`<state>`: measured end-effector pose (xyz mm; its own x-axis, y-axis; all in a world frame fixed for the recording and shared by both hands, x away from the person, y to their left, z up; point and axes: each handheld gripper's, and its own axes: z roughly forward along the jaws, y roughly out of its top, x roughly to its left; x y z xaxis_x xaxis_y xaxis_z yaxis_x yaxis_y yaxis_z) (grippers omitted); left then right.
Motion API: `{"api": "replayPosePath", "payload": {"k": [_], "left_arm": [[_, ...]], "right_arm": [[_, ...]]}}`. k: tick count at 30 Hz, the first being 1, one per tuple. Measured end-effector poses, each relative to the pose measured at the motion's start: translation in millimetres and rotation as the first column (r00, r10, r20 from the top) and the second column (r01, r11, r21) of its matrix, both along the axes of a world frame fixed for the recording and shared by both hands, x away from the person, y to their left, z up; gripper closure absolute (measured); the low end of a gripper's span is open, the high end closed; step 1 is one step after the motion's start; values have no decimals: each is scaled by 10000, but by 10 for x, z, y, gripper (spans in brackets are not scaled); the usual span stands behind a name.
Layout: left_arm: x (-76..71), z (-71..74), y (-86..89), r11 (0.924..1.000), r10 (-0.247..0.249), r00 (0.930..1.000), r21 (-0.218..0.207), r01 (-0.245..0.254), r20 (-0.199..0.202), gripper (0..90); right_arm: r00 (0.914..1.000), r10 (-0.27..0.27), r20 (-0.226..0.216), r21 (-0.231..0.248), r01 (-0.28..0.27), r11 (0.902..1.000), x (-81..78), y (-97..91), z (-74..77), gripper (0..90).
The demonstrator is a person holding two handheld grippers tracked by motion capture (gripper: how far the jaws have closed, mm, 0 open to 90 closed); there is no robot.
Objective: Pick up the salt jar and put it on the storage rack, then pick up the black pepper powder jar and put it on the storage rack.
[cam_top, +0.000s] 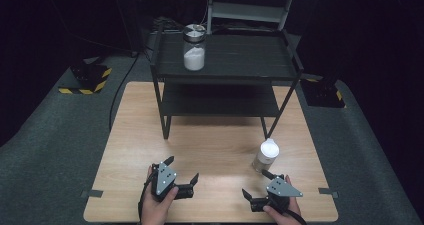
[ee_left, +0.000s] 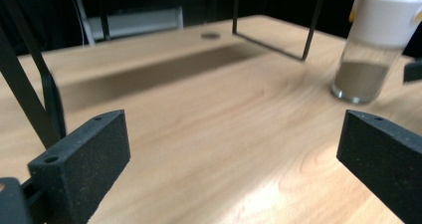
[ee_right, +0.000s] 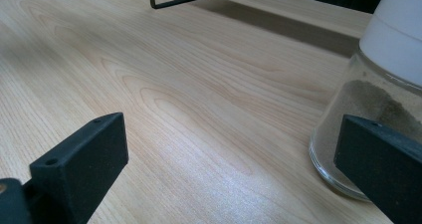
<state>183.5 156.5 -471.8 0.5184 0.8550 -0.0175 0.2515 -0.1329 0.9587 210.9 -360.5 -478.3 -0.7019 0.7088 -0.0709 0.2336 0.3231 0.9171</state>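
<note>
Resting low over wooden table (cam_top: 215,135) | L gripper (cam_top: 182,172): jaws wide apart, holding nothing | R gripper (cam_top: 255,183): jaws spread, nothing held | white-cap jar (cam_top: 265,155) stood upright on table just beside R gripper, near black rack (cam_top: 225,60).

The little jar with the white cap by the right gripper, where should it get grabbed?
Grip the white-capped jar around its clear glass body, below the cap, coming level from the person's side. It stands upright on the table, its round sides are free, and the right gripper is already open beside it.
</note>
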Motion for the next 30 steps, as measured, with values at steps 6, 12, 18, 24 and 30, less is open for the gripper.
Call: {"api": "replayPosePath", "payload": {"k": [6,12,18,24,30], "left_arm": [[23,-70,-35,9978,-69,9994,651,91,-333,4],[67,-105,-31,9959,-259,9979,846,308,-592,4],[79,-163,-24,9961,-139,9971,861,203,-745,6],[66,-160,-46,9949,-115,9975,996,184,-697,5],[66,-152,-60,9933,-180,9975,1129,257,-686,5]], "right_arm": [[10000,-16,-37,-30,16,10000,5,6,7,5],[10000,-84,24,-129,84,9999,-11,30,10,5],[10000,-64,-11,-196,64,9998,-4,48,18,5],[10000,-25,67,-126,26,9999,-21,34,4,5],[10000,-62,-1,5,62,10000,-21,30,-1,5]]}}
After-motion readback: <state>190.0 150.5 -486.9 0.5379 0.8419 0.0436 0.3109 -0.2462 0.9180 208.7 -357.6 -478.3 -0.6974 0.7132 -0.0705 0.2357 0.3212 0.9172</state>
